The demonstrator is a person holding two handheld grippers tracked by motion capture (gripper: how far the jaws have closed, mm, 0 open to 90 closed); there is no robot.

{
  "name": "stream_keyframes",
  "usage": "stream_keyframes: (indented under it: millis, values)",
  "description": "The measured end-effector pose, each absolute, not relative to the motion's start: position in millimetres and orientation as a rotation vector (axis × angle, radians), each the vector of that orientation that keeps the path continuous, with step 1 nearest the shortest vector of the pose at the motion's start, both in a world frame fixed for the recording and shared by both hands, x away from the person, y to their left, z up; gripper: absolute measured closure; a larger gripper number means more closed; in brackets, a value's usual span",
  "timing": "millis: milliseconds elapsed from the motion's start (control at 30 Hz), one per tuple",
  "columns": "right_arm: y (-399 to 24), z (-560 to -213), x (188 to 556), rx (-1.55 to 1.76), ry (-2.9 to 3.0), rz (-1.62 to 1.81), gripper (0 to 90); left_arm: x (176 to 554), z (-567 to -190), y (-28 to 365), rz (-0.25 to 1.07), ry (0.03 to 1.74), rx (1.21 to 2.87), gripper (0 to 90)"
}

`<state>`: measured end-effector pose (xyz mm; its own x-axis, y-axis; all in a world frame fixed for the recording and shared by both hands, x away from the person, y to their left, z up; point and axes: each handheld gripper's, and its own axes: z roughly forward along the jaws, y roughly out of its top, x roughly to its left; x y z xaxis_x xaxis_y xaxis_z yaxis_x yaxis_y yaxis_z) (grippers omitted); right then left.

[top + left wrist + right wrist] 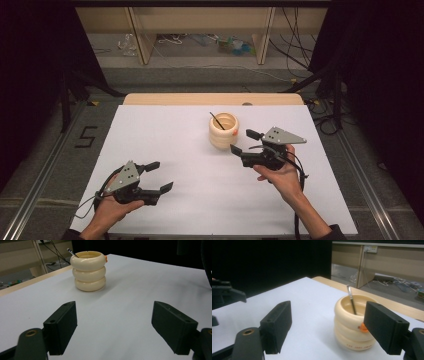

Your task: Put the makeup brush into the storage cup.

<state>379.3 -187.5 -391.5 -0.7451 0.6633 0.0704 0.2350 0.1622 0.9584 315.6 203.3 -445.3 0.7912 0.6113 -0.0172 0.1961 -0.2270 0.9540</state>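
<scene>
A cream cup made of three stacked rings stands upright on the white table, right of centre toward the back. A thin dark brush leans inside it. My right gripper is open just right of the cup, jaws pointing at it, nothing between them. In the right gripper view the cup sits close ahead with the brush and a small orange spot on its side. My left gripper is open near the front left. Its own view has the cup farther off.
The table's wooden back edge lies beyond the white sheet. Behind it are wooden shelf legs and loose cables on the floor. Dark curtains flank both sides. Metal rails run along the floor.
</scene>
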Motion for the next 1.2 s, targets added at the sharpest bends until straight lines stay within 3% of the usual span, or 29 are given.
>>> stream_keyframes:
  millis: [867, 1200]
  values:
    - [-205, -408, 359, 0.862, 2.062, 1.601, 22.4, 317, -446, 202, 0.433, 0.618, 1.796, 20.5]
    - [-212, -413, 354, 0.892, 2.045, 1.616, 16.2, 317, -447, 202, 0.429, 0.637, 1.784, 20.5]
